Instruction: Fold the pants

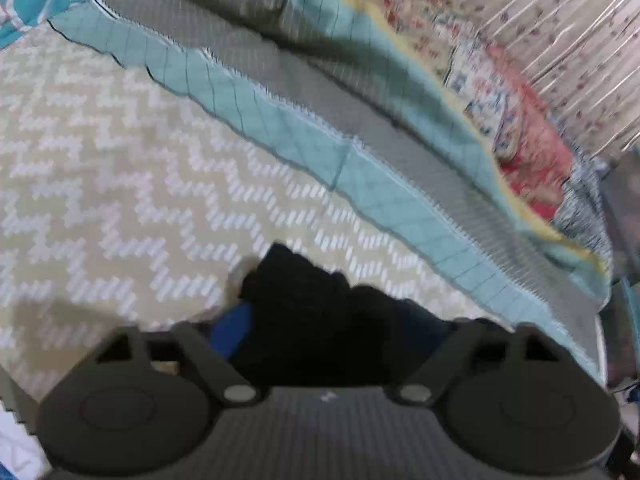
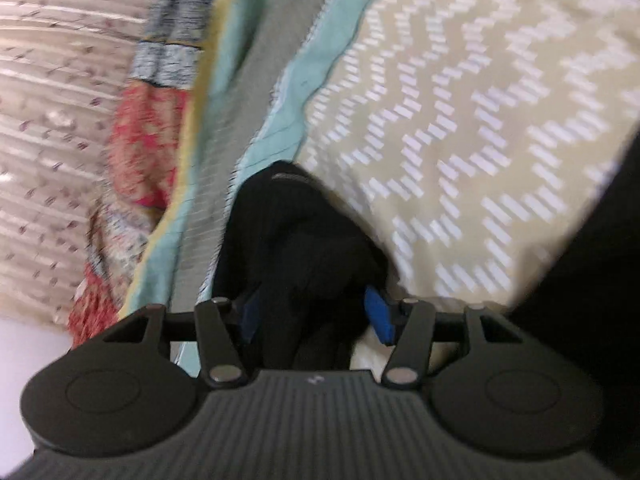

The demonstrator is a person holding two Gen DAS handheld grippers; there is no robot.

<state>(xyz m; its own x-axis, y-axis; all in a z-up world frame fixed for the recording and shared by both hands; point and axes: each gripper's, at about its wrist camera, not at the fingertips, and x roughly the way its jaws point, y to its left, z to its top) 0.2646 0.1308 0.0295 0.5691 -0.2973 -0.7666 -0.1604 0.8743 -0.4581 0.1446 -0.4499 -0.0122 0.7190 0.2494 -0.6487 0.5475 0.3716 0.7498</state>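
From my left wrist, my left gripper had a bunched fold of the soft black pants between its blue pads, apparently clamped, raised over the beige zigzag bedspread to carry it across. From my right wrist, my right gripper likewise seemed clamped on black cloth beside the teal quilted blanket.

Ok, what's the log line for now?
left gripper: black pants between jaws | right gripper: black pants between jaws | grip unclear

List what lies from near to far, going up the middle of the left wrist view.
Black pants bunched between the fingers → beige zigzag bedspread → teal quilt edge → grey striped band → floral quilt.
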